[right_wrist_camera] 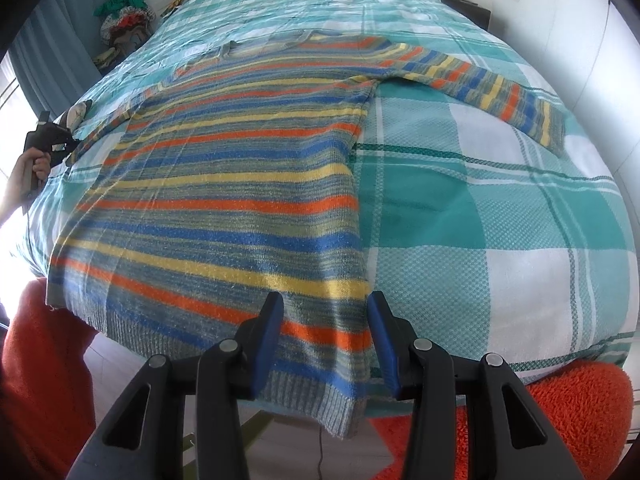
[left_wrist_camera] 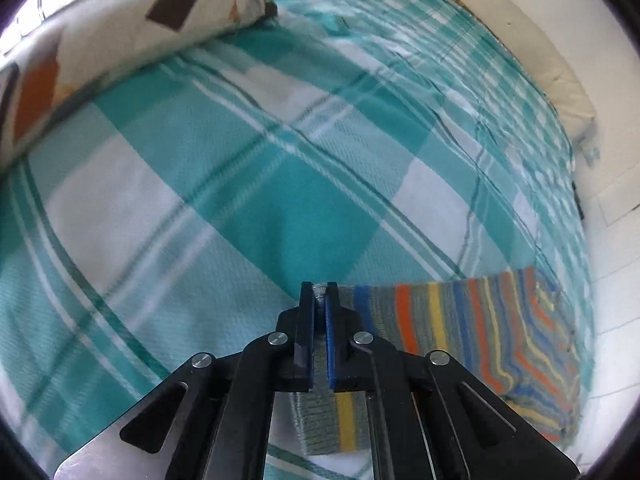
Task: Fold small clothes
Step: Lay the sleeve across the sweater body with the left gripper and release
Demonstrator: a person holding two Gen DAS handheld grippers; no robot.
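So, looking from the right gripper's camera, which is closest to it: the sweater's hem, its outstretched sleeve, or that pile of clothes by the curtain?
1. Sweater's hem: directly between the right gripper's open fingers.
2. Outstretched sleeve: upper right, across the bed.
3. Pile of clothes: far upper left, beside the curtain.

striped sweater (right_wrist_camera: 224, 184) flat on bed

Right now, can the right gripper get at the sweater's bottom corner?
Probably yes. The right gripper is open, straddling the striped sweater at its hem corner, with nothing lying between them.
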